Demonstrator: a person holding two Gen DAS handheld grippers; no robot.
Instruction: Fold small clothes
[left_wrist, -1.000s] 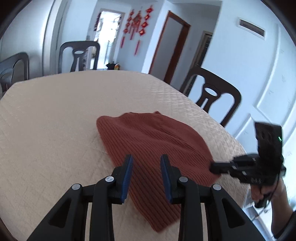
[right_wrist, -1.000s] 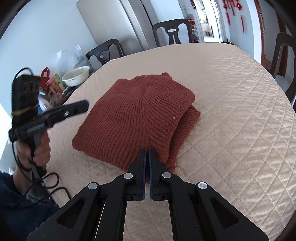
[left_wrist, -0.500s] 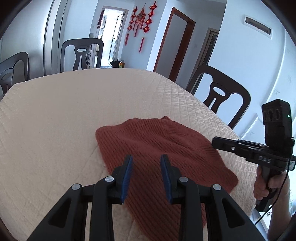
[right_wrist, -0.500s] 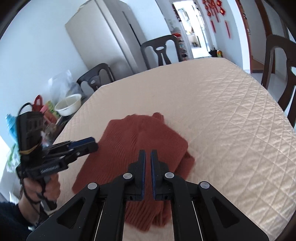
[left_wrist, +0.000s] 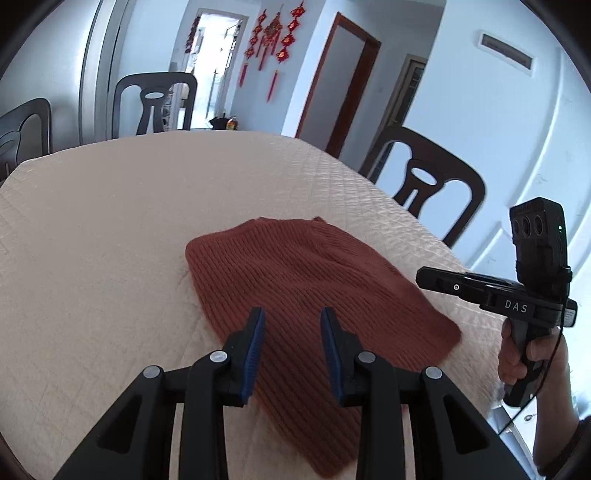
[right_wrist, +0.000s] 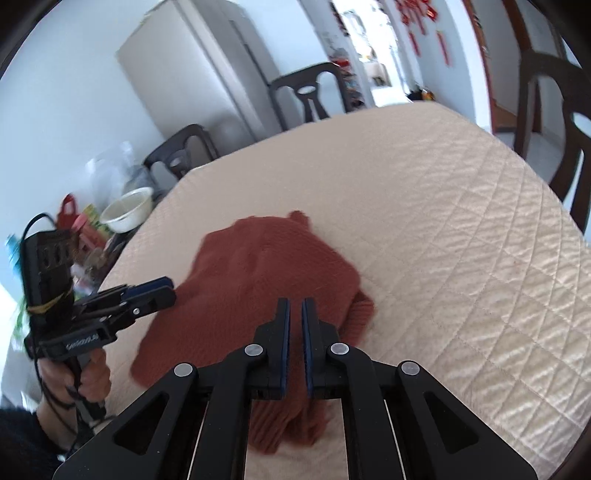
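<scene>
My left gripper (left_wrist: 291, 325) hangs released over the folded rust-red ribbed knit sweater (left_wrist: 303, 291); my right gripper (right_wrist: 294, 314) looks clenched, seemingly empty.

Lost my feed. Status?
Left gripper jaws open, empty. Right gripper jaws nearly shut, empty. Rust sweater folded on table. Nothing in the way.

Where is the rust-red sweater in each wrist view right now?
Left wrist view: sweater lies center, beyond the open left tool.
Right wrist view: sweater lies center-left, behind the right tool.
Shared landmark: the red hanging ornaments.
</scene>
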